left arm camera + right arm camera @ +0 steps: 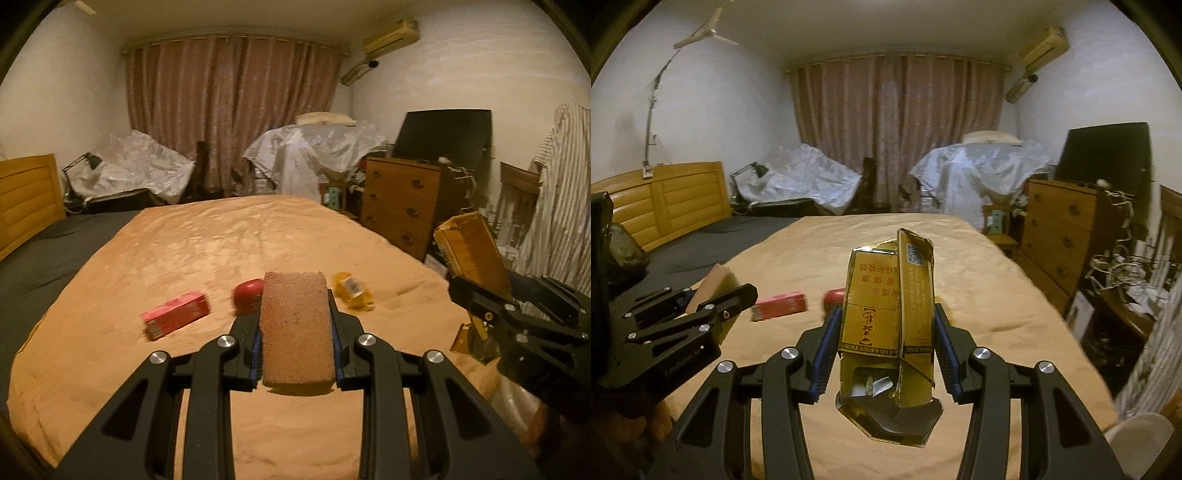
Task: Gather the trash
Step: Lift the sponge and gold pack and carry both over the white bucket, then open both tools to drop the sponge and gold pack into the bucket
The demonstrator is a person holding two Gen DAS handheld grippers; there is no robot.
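Note:
My left gripper [295, 321] is shut on a brown sponge block [295, 328], held above the bed. In the right wrist view the same gripper [713, 295] shows at the left with the sponge [711, 286] in it. My right gripper [886, 325] is shut on a torn gold cigarette carton [886, 321], also lifted off the bed; in the left wrist view that carton [469, 251] sticks up at the right. On the orange bedspread [221, 240] lie a red box [175, 315], a red round thing [248, 295] and a yellow wrapper [352, 291].
A wooden headboard [665, 199] stands at the left, and a chest of drawers [400, 206] at the right of the bed. Plastic-covered furniture [310, 147] and curtains fill the far wall. A striped shirt [557, 206] hangs at the right edge.

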